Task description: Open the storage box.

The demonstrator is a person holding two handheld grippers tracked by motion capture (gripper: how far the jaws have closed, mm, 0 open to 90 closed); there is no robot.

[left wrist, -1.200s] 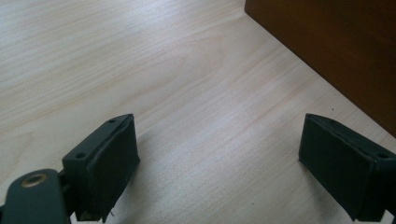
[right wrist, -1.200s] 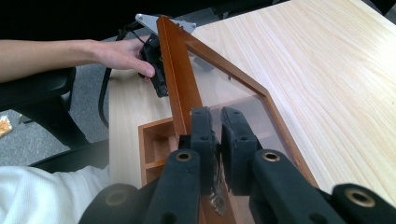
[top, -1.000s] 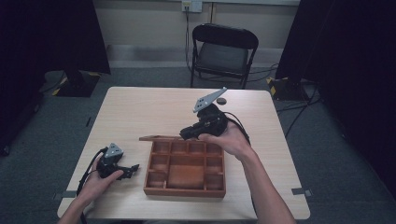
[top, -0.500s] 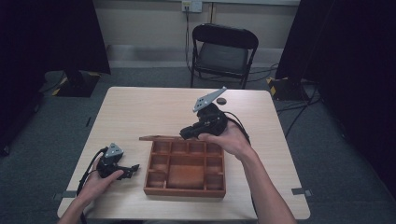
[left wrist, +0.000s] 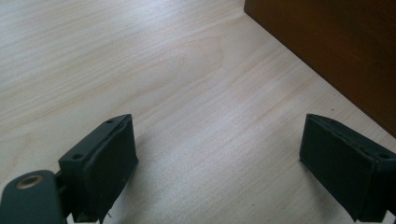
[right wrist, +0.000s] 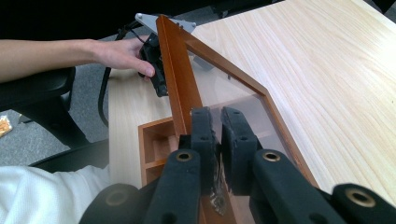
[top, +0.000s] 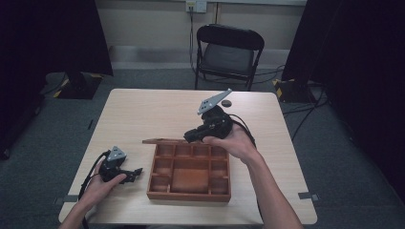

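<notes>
Overhead, a person sits at a pale wooden desk (top: pixel 143 114) with a hand-held gripper in each hand. The right hand-held gripper (top: pixel 191 136) is over the far edge of a brown wooden box (top: pixel 188 172) divided into compartments, at the box's raised lid (top: pixel 162 141), which is seen edge-on. The left hand-held gripper (top: pixel 135 172) rests low on the desk just left of the box, apart from it. A black folding chair (top: pixel 228 52) stands beyond the desk, and a small dark disc (top: pixel 226 103) lies near the far edge.

From the left gripper view, the jaws are spread wide and released, with bare desk (left wrist: pixel 187 93) between them and the box's brown wall (left wrist: pixel 336 51) at upper right.

From the right gripper view, the right hand-held gripper (right wrist: pixel 218 135) is clenched, its jaws pressed onto the lid's wooden frame (right wrist: pixel 175 70), which borders a clear pane (right wrist: pixel 233 100). Beyond, the person's left hand (right wrist: pixel 123 53) holds the other gripper beside the desk's edge.
</notes>
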